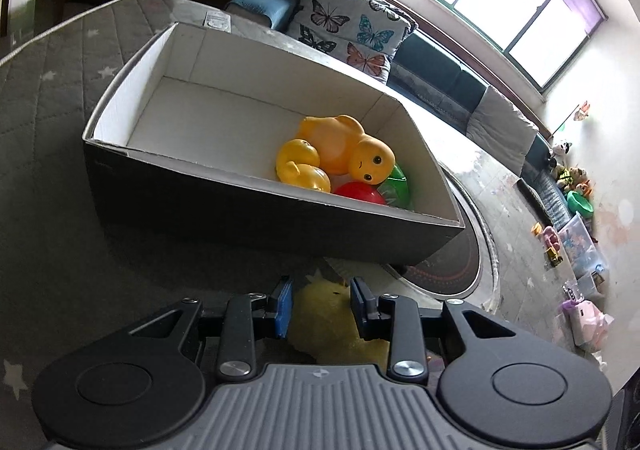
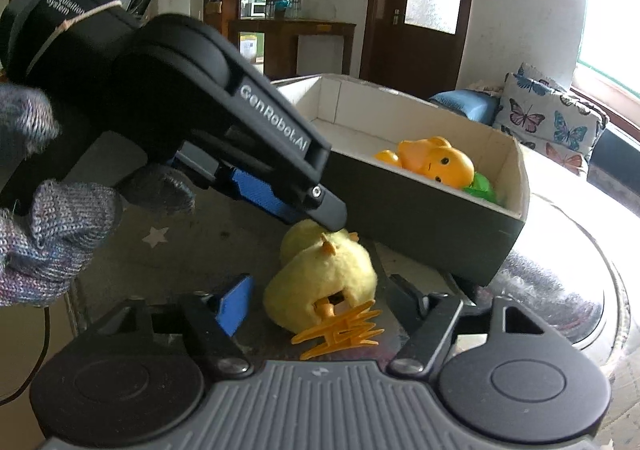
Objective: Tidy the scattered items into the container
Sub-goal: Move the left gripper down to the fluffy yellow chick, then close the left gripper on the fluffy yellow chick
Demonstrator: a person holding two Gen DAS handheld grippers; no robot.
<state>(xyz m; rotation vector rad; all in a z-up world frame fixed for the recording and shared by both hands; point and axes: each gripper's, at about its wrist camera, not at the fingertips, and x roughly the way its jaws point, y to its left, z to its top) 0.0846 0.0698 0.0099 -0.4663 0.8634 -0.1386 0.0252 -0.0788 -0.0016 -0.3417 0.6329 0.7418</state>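
A fuzzy pale-yellow plush chick with orange plastic feet (image 2: 324, 282) lies on its side on the grey star-print quilted mat (image 2: 156, 238), just in front of the dark cardboard box with a white interior (image 1: 248, 210). From the left wrist view only a blurred yellow patch of it shows. The left gripper (image 1: 321, 300) straddles the chick's upper end, its fingers narrowly parted; whether they grip it cannot be told. The right gripper (image 2: 320, 306) stands wide around the chick's lower body, its right fingertip hidden. Inside the box, a yellow rubber duck (image 1: 344, 150) lies among partly hidden red and green plastic balls (image 1: 360, 194).
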